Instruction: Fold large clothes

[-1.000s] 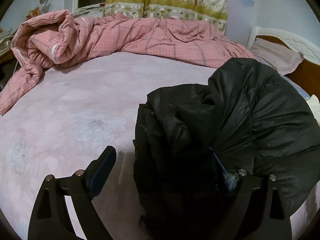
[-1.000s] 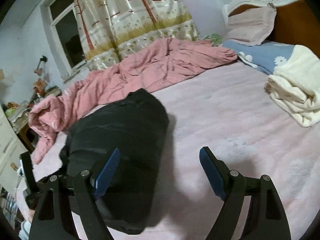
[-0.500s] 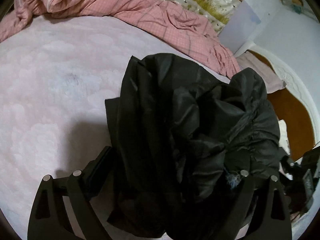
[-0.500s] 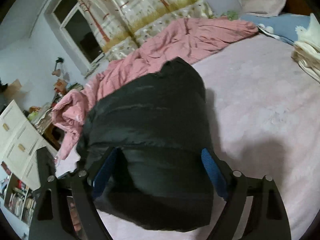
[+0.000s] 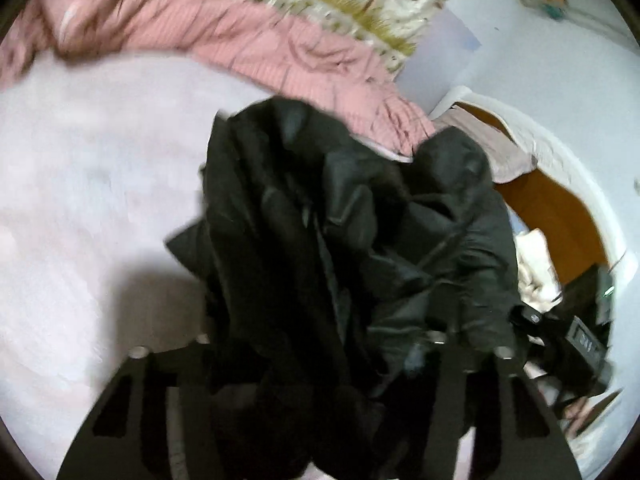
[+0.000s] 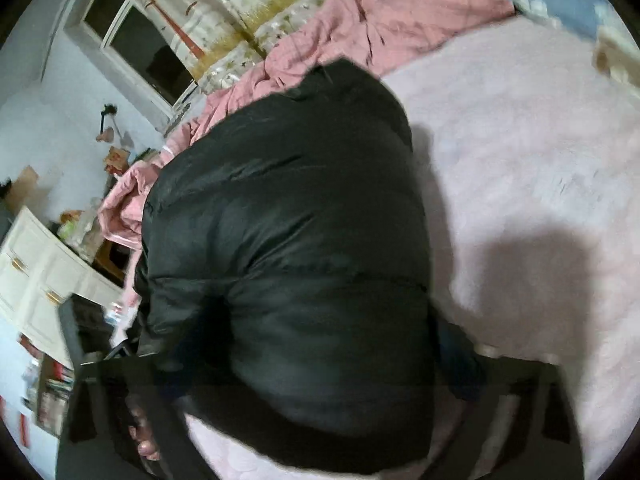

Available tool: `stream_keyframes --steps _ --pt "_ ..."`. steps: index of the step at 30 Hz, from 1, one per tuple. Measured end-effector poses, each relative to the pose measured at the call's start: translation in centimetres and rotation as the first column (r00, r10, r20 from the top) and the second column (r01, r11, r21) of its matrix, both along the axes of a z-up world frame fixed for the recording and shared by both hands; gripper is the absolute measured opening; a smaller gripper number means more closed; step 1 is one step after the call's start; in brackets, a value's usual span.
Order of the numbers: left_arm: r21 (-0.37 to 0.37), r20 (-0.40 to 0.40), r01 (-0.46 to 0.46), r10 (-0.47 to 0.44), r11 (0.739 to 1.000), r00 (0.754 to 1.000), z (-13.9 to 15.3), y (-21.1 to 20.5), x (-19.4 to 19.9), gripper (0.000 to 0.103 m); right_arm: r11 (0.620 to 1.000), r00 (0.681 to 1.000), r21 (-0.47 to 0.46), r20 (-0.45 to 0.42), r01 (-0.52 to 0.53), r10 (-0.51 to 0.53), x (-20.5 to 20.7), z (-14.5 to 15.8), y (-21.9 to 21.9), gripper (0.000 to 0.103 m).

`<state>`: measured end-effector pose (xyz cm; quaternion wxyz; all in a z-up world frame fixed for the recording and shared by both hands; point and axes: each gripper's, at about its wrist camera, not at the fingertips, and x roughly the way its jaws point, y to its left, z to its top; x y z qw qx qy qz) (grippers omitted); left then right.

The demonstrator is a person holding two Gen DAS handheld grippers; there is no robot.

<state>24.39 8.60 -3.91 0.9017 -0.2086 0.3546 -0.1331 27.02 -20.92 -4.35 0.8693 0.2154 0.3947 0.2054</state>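
A puffy black jacket lies bunched on the pink bedsheet. In the left wrist view its crumpled end fills the gap of my left gripper. The jaws are closing, and the fabric is squeezed between them and hides the pads. In the right wrist view the smooth rolled bulk of the jacket sits between the fingers of my right gripper. Those jaws are closing too, and the padding bulges over both of them. The picture is blurred.
A rumpled pink quilt lies along the far side of the bed, under patterned curtains. A brown headboard and folded cream clothes are at the right. White cabinets stand off the bed. A hand's fingers show at the lower left.
Both grippers have tilted down and moved onto the jacket, which now fills both gaps. The left fingers have drawn much closer together, the right ones a little.
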Motion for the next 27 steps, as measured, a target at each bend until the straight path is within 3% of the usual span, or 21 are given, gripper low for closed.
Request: stream_keyframes --steps 1,3,7,9,13,17,21,23,27 --pt "0.048 0.036 0.004 -0.005 0.999 0.999 0.7 -0.5 -0.3 0.043 0.999 0.999 -0.041 0.046 0.004 -0.002 -0.6 0.7 0.3 0.065" --pt "0.127 0.101 0.002 -0.015 0.992 0.995 1.9 -1.4 -1.1 0.038 0.994 0.992 -0.107 0.129 0.014 0.000 -1.7 2.1 0.6 0.058" --pt "0.109 0.203 -0.016 -0.006 0.994 0.979 3.8 -1.9 -1.9 0.035 0.974 0.951 -0.189 0.302 0.122 -0.061 -4.6 5.3 1.5 0.058" --pt "0.153 0.287 -0.024 -0.021 0.988 0.958 5.6 -2.6 -2.4 0.035 0.963 0.925 -0.227 0.375 0.148 -0.054 -5.7 7.1 1.9 0.058" --pt "0.205 0.434 -0.067 -0.029 0.976 0.901 9.4 -4.3 -4.0 0.036 0.968 0.887 -0.192 0.458 0.159 -0.054 -7.0 11.5 0.4 0.059" --pt "0.232 0.490 -0.077 -0.048 0.970 0.870 13.7 -7.3 -4.3 0.036 0.958 0.838 -0.204 0.542 0.203 -0.062 -8.0 16.1 -2.2 0.061" --pt "0.273 0.537 -0.042 -0.116 0.961 0.835 18.2 -12.3 -3.3 0.036 0.900 0.753 -0.264 0.651 0.347 -0.099 -9.9 20.8 -5.5 0.062" --pt "0.290 0.559 -0.011 -0.160 0.957 0.814 20.0 -15.6 -2.7 0.036 0.875 0.727 -0.265 0.674 0.404 -0.131 -10.5 22.4 -7.8 0.062" --pt "0.275 0.588 0.081 -0.234 0.958 0.774 21.6 -23.1 -1.5 0.038 0.807 0.655 -0.235 0.720 0.542 -0.230 -12.2 23.7 -14.6 0.062"
